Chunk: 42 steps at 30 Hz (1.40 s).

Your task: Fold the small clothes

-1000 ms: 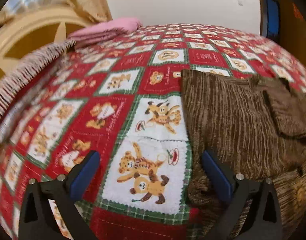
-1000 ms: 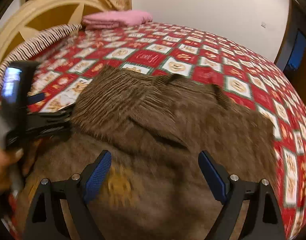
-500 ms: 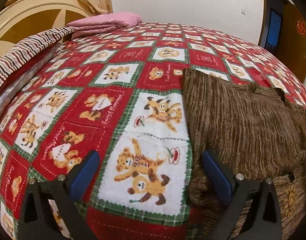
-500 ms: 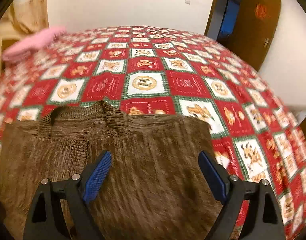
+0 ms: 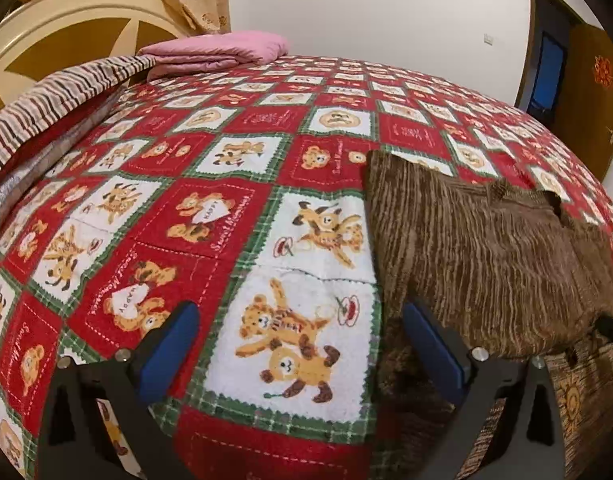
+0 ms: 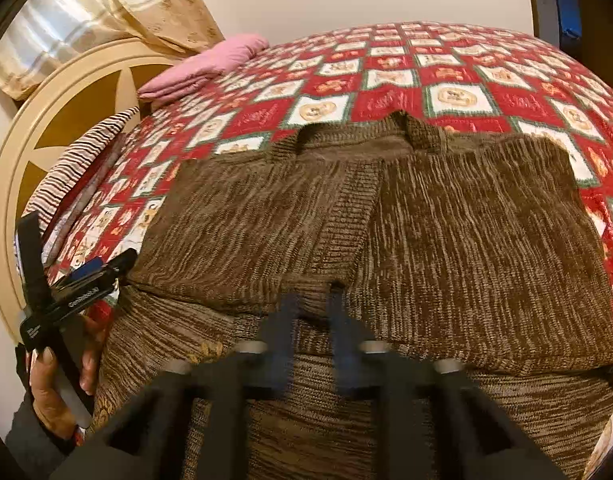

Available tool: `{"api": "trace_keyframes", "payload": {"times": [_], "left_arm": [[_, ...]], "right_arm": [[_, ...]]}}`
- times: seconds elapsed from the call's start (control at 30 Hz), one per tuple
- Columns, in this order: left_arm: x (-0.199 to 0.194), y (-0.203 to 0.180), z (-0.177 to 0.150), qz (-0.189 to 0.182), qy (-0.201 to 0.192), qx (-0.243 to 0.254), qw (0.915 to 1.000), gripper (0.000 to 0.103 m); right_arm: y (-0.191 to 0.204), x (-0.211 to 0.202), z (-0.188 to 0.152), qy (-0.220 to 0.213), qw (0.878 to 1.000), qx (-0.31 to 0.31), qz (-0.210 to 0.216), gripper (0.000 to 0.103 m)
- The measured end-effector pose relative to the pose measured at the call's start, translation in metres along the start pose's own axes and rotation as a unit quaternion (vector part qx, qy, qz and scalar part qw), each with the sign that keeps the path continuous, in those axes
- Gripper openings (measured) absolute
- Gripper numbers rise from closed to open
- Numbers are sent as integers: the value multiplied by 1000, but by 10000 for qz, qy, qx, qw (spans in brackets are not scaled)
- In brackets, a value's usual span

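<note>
A brown knitted sweater (image 6: 446, 232) lies flat on the bed, both sleeves folded in over its front. In the left wrist view it (image 5: 478, 248) fills the right side. My left gripper (image 5: 298, 344) is open and empty, low over the quilt at the sweater's left edge; its right finger (image 5: 434, 344) is beside the folded sleeve. My right gripper (image 6: 312, 304) is blurred, its fingers close together over the sweater's middle near the cuffs. Whether cloth is pinched between them does not show. The left gripper (image 6: 82, 276) and the hand holding it show at the left.
A red, white and green teddy-bear quilt (image 5: 210, 216) covers the bed. A folded pink blanket (image 5: 214, 52) and a striped cover (image 5: 54, 96) lie by the cream headboard (image 6: 66, 120). A dark wooden door (image 5: 586, 80) stands at the far right.
My right gripper has swung back to face the headboard and its fingers have closed from wide open. My left gripper has stayed open in nearly the same place.
</note>
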<state>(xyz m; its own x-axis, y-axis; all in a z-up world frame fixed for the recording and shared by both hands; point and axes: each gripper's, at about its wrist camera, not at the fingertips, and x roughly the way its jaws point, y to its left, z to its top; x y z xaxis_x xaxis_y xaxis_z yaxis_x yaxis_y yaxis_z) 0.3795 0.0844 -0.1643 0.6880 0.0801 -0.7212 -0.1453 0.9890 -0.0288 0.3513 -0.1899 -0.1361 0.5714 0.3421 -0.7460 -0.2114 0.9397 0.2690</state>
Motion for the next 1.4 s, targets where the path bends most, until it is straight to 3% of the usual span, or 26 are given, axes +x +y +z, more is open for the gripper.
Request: {"api": "trace_keyframes", "payload": {"times": [0.2, 0.57, 0.63, 0.67, 0.7, 0.73, 0.9, 0.97, 1.0, 1.03, 1.13, 1.4], "left_arm": [[0, 4, 0, -80, -11, -73, 9999, 103], [4, -3, -1, 102, 123, 108, 9998, 103], [5, -5, -1, 174, 127, 171, 9996, 103], [5, -6, -2, 207, 149, 193, 9995, 103], [6, -6, -2, 234, 179, 204, 9994, 103], [5, -6, -3, 250, 173, 212, 9993, 103], [5, -8, -5, 311, 203, 295, 9989, 103], [2, -8, -9, 305, 229, 330, 9987, 103], [0, -8, -11, 279, 236, 351, 9987, 103], [-2, -7, -13, 249, 247, 370, 9987, 103], [-5, -7, -16, 201, 237, 383, 9988, 103], [-22, -7, -24, 256, 80, 373, 9989, 103]], "right_arm": [[0, -15, -4, -180, 9988, -348, -280, 6], [-21, -12, -23, -17, 9996, -97, -281, 6], [-22, -18, -19, -146, 9987, -44, -489, 9], [-22, -21, -16, -235, 9980, -22, -582, 27], [-22, -24, -13, -337, 9978, 28, -576, 55], [-21, -28, -9, -468, 9977, 96, -471, 61], [14, -20, 11, -546, 9979, -351, -46, 62], [27, -1, 9, -99, 9975, -694, -94, 59], [30, 12, 3, 203, 9966, -772, -208, 49], [29, 20, -6, 430, 9955, -804, -255, 49], [32, 17, -23, 169, 9913, -1257, -349, 49], [11, -8, -25, 9, 9980, -622, -117, 50]]}}
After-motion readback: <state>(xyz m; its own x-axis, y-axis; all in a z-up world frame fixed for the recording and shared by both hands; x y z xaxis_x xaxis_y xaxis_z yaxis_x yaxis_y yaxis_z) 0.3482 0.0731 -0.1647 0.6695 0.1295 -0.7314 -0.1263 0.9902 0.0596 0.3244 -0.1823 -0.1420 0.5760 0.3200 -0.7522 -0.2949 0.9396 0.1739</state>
